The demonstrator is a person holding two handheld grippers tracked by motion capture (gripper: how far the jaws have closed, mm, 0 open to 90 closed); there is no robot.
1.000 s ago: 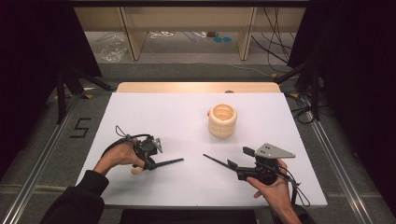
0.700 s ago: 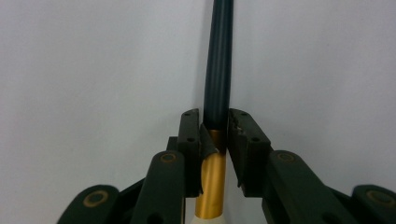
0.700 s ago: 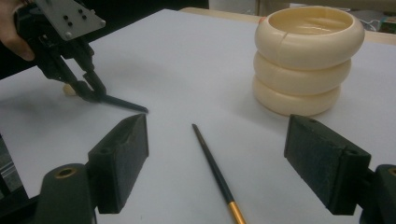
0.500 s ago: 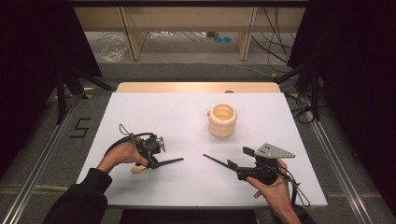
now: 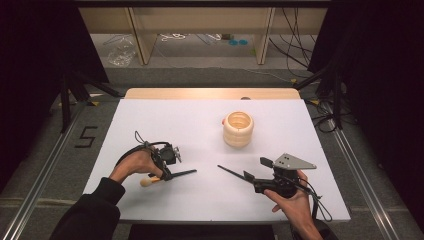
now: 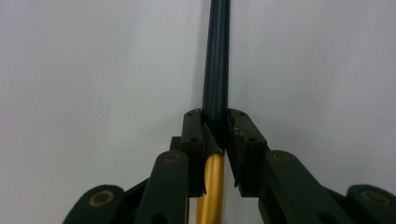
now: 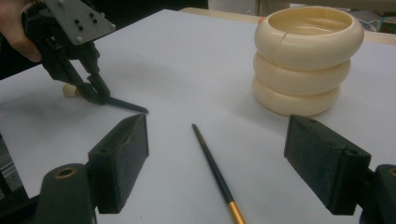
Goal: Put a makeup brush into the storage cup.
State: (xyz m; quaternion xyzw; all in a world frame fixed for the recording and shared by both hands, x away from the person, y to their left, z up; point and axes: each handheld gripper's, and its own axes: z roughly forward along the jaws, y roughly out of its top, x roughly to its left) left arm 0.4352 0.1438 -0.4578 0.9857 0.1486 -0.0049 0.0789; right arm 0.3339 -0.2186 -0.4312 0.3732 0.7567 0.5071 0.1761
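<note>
My left gripper (image 5: 166, 175) (image 6: 216, 122) points down at the white table (image 5: 200, 130). Its jaws have just been closing and now press on a thin brush (image 5: 181, 173) (image 6: 216, 70) with a dark shaft, a gold ferrule and a pale end (image 5: 146, 182). The right gripper view shows that gripper (image 7: 98, 98) farther off with the brush's dark tip (image 7: 135, 108) on the table. My right gripper (image 5: 256, 169) (image 7: 215, 120) is low over the table and wide open. A second dark brush (image 5: 232, 173) (image 7: 210, 154) lies loose between its pads (image 7: 123, 158).
A cream pot of three stacked rings (image 5: 238, 128) (image 7: 308, 60) stands upright behind the right gripper, toward the table's middle. A wooden strip (image 5: 210, 93) runs along the far edge. Cables and shelving lie on the floor beyond.
The left hand has edged slightly to the right along its brush. The right gripper and the loose brush have stayed put.
</note>
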